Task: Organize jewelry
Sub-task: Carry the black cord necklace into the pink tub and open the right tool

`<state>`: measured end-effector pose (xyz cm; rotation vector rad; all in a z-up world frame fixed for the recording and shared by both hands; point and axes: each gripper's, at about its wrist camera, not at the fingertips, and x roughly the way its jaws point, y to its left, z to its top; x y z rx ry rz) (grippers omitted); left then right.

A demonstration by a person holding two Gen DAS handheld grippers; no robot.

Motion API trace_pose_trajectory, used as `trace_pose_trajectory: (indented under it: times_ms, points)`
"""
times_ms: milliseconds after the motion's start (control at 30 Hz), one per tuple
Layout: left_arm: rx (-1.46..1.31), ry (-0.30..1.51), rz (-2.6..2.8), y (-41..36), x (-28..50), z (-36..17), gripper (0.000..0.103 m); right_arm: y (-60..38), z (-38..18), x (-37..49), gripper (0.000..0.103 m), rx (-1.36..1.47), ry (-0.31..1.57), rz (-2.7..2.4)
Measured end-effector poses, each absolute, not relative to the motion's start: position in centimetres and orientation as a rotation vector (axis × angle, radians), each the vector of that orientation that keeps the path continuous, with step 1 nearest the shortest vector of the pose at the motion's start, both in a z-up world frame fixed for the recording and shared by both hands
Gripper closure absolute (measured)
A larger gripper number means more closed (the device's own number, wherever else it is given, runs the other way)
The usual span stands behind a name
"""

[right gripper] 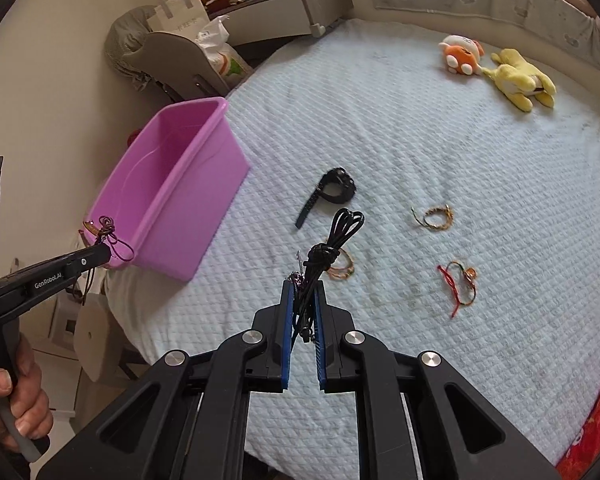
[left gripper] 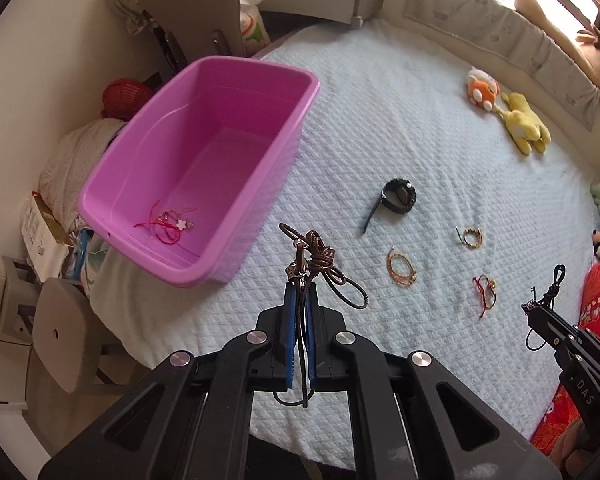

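Over the bed point(left gripper: 380, 120), left tongs point(left gripper: 299, 292) pinch brown cord point(left gripper: 320, 256).

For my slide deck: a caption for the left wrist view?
Left hand-held gripper clamps a brown cord necklace above the bed, beside the pink bin.

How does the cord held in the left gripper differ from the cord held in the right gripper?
The cord in the left gripper is a brown cord, braided and thicker; the cord in the right gripper is a black cord, smooth and thin. The brown cord hangs near the pink bin; the black cord hangs over the bed. Both are knotted bundles, clamped and lifted.
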<state>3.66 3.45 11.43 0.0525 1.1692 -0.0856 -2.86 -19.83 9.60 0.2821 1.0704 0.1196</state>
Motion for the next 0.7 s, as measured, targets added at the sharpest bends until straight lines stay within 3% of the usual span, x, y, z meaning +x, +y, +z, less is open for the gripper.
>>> trace_pose_trajectory:
  times_ms: [267,700]
  points:
    - [0.065,1.115,-0.076,9.8,9.0,15.1,0.098,-11.5,14.0,3.7,0.093,0.267,1.029,0.214]
    - [0.106,1.174,-0.092,19.4,18.5,11.9,0.098,3.6,14.2,15.8,0.093,0.22,1.116,0.258]
